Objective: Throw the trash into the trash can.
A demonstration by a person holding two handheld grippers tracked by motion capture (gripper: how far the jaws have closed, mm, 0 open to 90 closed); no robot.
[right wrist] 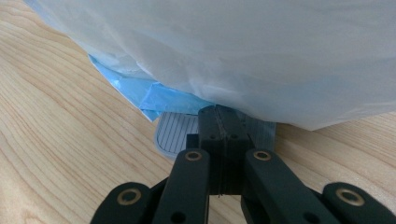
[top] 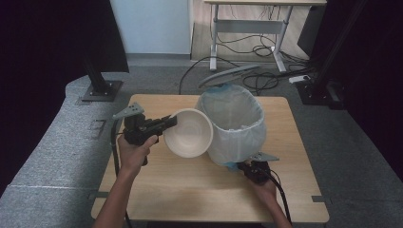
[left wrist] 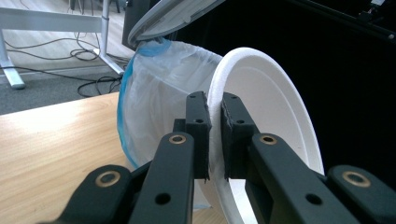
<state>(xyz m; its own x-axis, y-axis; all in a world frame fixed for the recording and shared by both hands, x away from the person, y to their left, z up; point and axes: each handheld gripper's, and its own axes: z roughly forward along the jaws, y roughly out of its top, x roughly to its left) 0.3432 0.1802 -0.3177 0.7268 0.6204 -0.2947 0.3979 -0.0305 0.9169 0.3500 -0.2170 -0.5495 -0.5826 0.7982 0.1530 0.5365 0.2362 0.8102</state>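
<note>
A white foam bowl (top: 187, 134) (left wrist: 271, 93) hangs tilted on its side above the wooden table (top: 190, 190), its hollow facing the near side. My left gripper (top: 171, 121) (left wrist: 215, 135) is shut on its left rim. Beside the bowl stands a pedal bin (top: 235, 123) (left wrist: 159, 88) lined with a white and blue bag, its grey lid (top: 228, 75) (left wrist: 173, 16) raised. My right gripper (top: 244, 167) (right wrist: 223, 116) is shut with nothing between its jaws. Its tips rest on the bin's grey ribbed pedal (right wrist: 175, 133) at the bin's near base.
The bin takes up the right middle of the table. Behind the table, cables (top: 266, 80) lie on the floor under a desk frame (top: 247, 28). A black stand base (top: 100, 90) sits off the table's far left corner.
</note>
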